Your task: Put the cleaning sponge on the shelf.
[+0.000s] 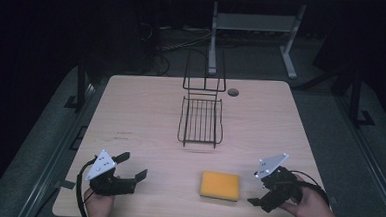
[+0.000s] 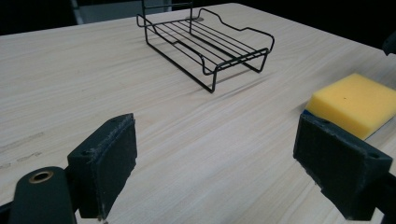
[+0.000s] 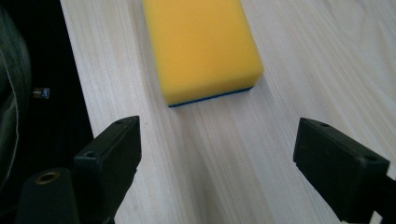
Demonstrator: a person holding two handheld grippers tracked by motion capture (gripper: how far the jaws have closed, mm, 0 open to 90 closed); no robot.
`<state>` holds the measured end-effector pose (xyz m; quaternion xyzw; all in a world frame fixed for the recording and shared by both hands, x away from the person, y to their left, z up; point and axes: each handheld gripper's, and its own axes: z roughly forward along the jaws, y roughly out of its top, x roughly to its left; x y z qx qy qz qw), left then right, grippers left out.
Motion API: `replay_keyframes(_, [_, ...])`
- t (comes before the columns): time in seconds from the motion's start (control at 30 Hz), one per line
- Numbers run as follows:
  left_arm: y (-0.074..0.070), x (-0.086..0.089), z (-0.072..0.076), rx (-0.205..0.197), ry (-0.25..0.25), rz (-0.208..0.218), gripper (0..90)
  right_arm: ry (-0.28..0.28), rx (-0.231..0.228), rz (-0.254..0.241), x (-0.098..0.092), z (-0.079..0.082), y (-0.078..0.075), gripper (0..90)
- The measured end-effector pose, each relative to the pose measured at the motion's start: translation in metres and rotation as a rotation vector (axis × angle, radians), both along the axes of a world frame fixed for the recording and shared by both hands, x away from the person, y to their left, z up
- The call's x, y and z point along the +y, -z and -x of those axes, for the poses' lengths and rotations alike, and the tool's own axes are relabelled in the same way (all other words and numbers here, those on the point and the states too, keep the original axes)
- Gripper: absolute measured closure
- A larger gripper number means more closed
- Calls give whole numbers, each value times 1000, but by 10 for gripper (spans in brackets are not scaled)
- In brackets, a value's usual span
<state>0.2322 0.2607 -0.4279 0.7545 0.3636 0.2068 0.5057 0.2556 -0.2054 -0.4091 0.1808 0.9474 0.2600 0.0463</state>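
Note:
A yellow sponge [image 1: 220, 185] with a thin blue bottom layer lies flat on the light wooden table [image 1: 145, 116], near its front edge. An empty black wire rack [image 1: 201, 120] stands at the middle back. My left gripper [image 1: 132, 165] rests at the front left, open, with nothing between its pads. My right gripper [image 1: 255, 188] is open just right of the sponge and points at it. In the left gripper view the rack [image 2: 205, 42] is ahead and the sponge [image 2: 357, 102] lies beside the right pad [image 2: 341, 168]. In the right gripper view the sponge [image 3: 201, 46] sits just beyond the open gripper [image 3: 217, 163].
A round cable hole [image 1: 233, 92] sits behind the rack near the table's back edge. A grey desk frame [image 1: 255, 21] and floor cables [image 1: 179, 42] lie beyond the table. In the right gripper view the table edge [image 3: 74, 70] runs close to the left jaw.

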Motion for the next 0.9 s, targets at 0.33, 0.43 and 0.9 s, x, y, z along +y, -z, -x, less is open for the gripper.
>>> replay_keyframes(0.33, [0,1,0,1,-7,-3,128,-28,10,20,12,-4,-2,150])
replay_keyframes(0.43, [0,1,0,0,-9,-2,128,-35,6,21,14,-5,-2,150])
replay_keyframes(0.9, [-1,2,0,-3,-5,-2,128,-64,13,43,28,-8,0,150])
